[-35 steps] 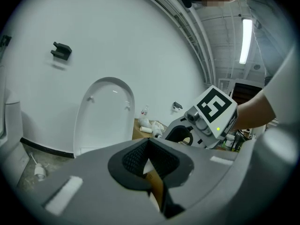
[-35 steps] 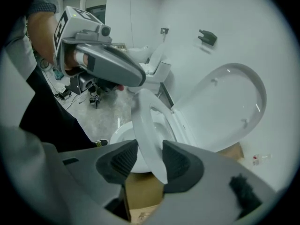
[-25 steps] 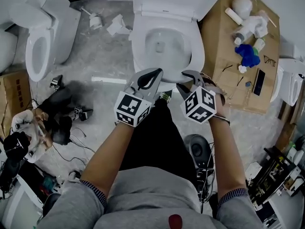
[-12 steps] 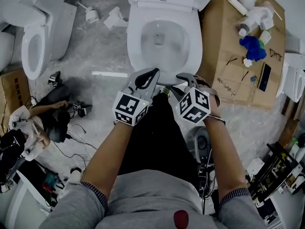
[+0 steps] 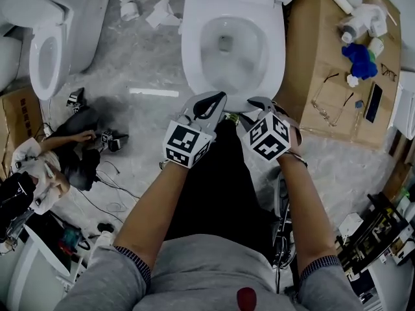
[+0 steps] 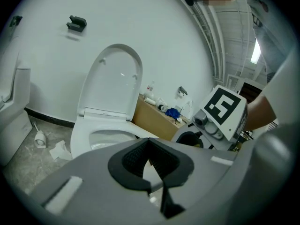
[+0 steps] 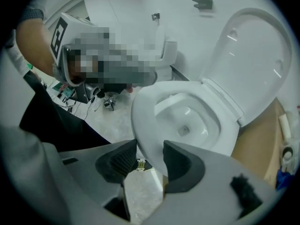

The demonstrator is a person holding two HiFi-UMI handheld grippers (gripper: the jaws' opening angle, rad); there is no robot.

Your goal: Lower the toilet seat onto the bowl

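Observation:
The white toilet (image 5: 194,89) stands ahead of me with its lid (image 6: 112,78) upright against the wall. The seat ring (image 5: 191,50) lies flat on the bowl, also visible in the right gripper view (image 7: 145,111). My left gripper (image 5: 217,97) hovers at the bowl's front rim, jaws shut with tips meeting (image 6: 149,144) and nothing held. My right gripper (image 5: 254,102) hangs beside it over the same front rim. Its jaws are open (image 7: 149,146), and the rim shows in the gap between the pads.
A second toilet (image 5: 45,50) stands at the left. A cardboard box (image 5: 324,57) right of the bowl carries bottles, a blue cloth (image 5: 358,56) and glasses. A person (image 5: 65,161) sits on the floor at the left among cables. Paper scraps (image 5: 162,15) lie by the wall.
The head view has shifted, so the toilet now sits a little further right in it. Both grippers stay side by side at the bowl's front rim, unchanged in state.

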